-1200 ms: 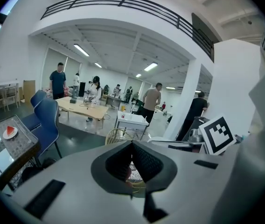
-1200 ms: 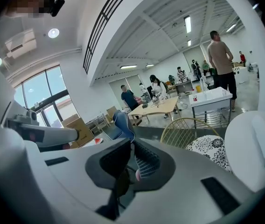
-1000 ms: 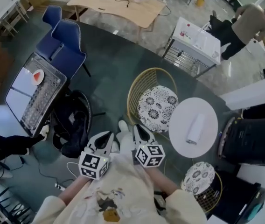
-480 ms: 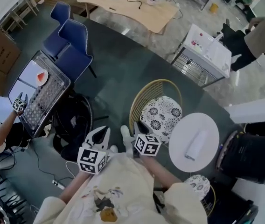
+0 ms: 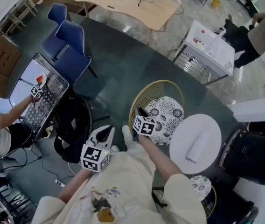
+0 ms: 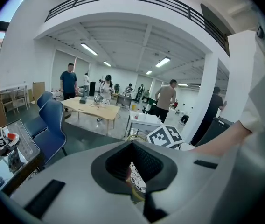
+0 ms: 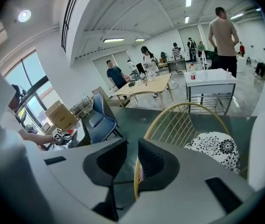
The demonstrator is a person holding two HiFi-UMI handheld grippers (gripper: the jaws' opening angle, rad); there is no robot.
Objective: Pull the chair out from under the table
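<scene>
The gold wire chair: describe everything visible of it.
The chair has an arched back of thin gold-coloured wire and a round white cushion printed with black flowers. It stands upright on dark floor beside the round white table. Its back rim sits in the narrow gap between the right hand-held gripper's jaws, against one pad.

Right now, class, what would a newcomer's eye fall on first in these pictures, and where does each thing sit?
The gold wire chair with its flowered cushion stands out mid-scene, beside the round white table to its right. The right claw hovers at the chair's back rim, jaws slightly apart. Two blue chairs sit at upper left.
</scene>
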